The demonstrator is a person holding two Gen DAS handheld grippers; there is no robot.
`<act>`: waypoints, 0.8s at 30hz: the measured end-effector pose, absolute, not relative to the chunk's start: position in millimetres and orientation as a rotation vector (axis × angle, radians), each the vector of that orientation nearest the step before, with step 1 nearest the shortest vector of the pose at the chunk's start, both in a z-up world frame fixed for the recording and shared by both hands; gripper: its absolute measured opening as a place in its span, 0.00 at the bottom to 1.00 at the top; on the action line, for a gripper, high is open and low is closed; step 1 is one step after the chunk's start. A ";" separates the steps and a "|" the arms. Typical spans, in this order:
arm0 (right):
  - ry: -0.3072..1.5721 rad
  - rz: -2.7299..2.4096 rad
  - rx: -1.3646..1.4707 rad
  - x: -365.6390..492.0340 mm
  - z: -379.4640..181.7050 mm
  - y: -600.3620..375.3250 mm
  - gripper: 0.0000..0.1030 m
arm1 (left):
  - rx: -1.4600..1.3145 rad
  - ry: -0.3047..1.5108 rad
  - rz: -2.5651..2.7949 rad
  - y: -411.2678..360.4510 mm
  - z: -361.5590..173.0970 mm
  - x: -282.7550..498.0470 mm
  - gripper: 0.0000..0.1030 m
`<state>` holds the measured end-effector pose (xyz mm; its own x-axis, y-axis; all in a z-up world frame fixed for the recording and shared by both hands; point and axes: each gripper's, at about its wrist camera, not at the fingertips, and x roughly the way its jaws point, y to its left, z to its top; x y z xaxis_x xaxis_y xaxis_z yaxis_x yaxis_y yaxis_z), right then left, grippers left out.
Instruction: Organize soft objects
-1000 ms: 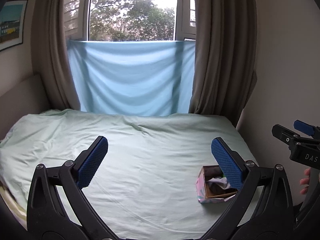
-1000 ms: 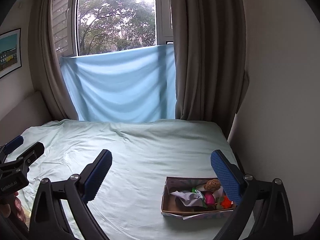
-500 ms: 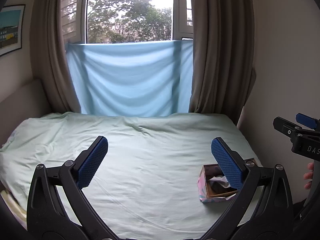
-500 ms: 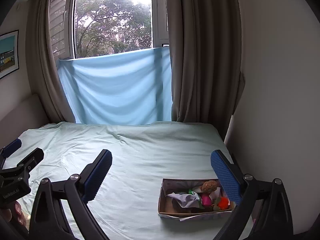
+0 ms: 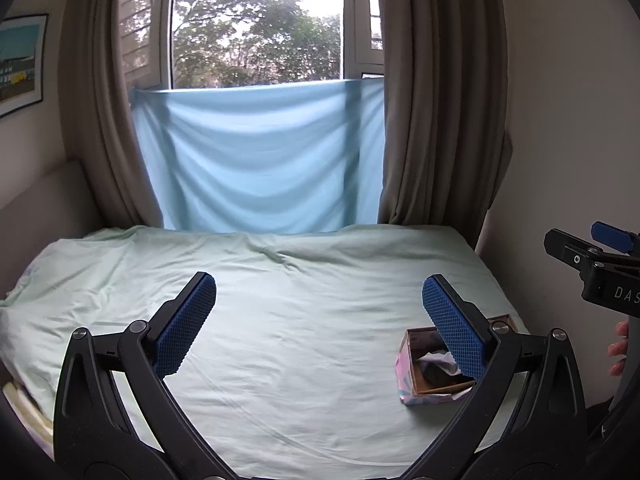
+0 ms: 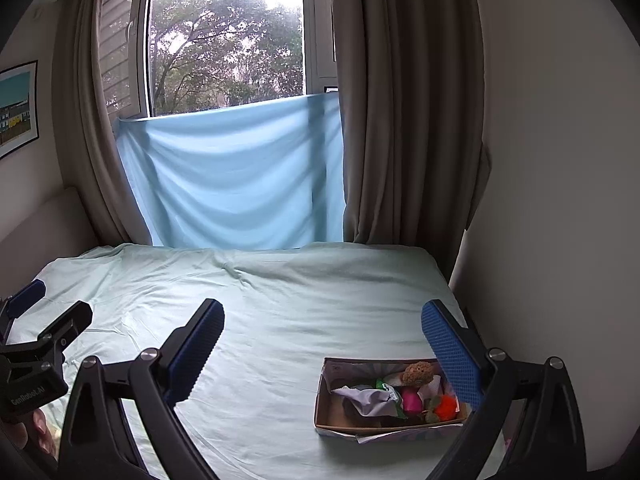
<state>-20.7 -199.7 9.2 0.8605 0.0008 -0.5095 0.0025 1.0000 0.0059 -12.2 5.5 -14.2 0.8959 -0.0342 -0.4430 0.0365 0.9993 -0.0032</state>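
A small cardboard box (image 6: 348, 424) sits on the bed near its right edge and holds several soft things: a brown plush (image 6: 418, 372), a pink one (image 6: 411, 399), an orange one (image 6: 446, 407) and a crumpled white cloth (image 6: 368, 398). The box also shows in the left wrist view (image 5: 406, 372), partly behind a finger. My left gripper (image 5: 319, 316) is open and empty above the bed. My right gripper (image 6: 322, 340) is open and empty, up and back from the box.
The bed has a pale green sheet (image 5: 304, 320). A blue cloth (image 6: 236, 176) hangs over the window between brown curtains (image 6: 404, 120). A wall (image 6: 552, 200) runs close along the bed's right side. A headboard (image 5: 44, 200) is at left.
Both grippers have drawn back and risen a little; the bed and box sit lower in view. Both stay open and empty.
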 end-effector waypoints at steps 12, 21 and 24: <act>0.531 -0.003 0.012 -19.7 8.3 -201.5 0.95 | 0.016 0.455 -0.033 -0.4 -15.2 -9.3 1.00; 0.534 0.000 0.018 -18.7 6.5 -203.1 0.95 | 0.022 0.455 -0.021 -3.2 -16.1 -6.5 1.00; 0.537 0.002 0.014 -17.6 5.8 -202.5 0.95 | 0.019 0.459 -0.022 -2.9 -17.2 -4.9 1.00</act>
<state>-17.6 -202.5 5.8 0.8592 0.0057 -0.5117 0.0017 0.9999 0.0140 -4.9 -2.9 -17.2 0.8961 -0.0174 -0.4436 0.0260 0.9996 0.0135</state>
